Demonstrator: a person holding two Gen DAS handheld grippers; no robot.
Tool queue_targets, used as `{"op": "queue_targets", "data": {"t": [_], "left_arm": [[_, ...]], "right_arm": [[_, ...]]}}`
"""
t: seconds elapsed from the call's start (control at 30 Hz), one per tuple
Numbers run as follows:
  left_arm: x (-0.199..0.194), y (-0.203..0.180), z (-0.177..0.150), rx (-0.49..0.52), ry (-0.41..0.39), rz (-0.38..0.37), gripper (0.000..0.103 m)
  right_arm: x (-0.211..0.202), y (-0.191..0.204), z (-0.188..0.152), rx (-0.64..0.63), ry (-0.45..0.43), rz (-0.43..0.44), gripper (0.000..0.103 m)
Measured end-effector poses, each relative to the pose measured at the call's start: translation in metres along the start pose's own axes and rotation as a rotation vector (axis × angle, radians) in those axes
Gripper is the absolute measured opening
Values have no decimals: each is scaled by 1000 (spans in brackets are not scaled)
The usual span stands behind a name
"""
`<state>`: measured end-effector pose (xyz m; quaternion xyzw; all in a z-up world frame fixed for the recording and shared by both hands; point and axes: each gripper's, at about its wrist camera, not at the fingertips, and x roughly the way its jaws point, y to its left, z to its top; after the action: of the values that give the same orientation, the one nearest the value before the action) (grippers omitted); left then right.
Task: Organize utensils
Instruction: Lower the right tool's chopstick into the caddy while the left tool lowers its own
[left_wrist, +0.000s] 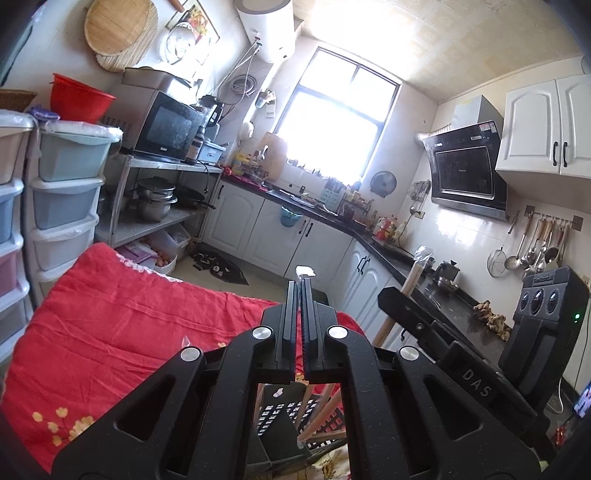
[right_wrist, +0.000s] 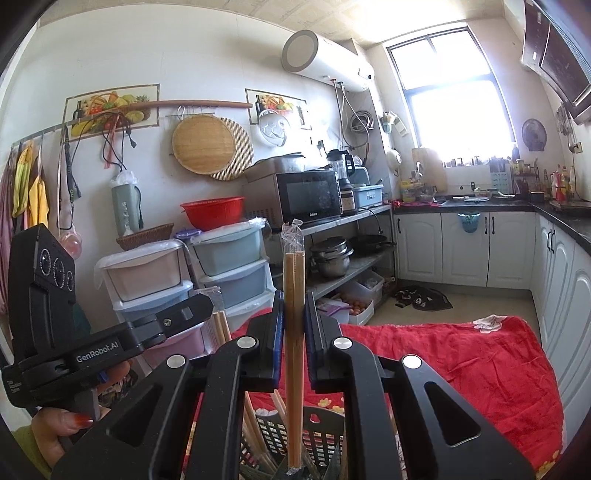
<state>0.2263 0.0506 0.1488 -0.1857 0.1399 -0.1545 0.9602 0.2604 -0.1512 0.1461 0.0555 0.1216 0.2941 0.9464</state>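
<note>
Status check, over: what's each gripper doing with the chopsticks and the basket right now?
Right gripper shut on wrapped chopsticks, upright over black basket. Left gripper shut, a plastic scrap at its tips. Nothing blocking the basket.

The black basket (right_wrist: 317, 439) is mostly hidden behind the gripper linkages, its base cut off by the bottom edge. Bottles along the far counter (right_wrist: 565, 218) are too small to identify.

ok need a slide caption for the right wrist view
Right gripper clamps an upright pair of plastic-wrapped chopsticks above a black slotted basket on a red cloth.
</note>
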Motion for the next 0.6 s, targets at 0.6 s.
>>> {"op": "queue_targets", "data": {"t": [0.6], "left_arm": [[11, 17, -30, -28, 60, 35, 1]], "right_arm": [[25, -6, -46, -45, 95, -95, 16]]}}
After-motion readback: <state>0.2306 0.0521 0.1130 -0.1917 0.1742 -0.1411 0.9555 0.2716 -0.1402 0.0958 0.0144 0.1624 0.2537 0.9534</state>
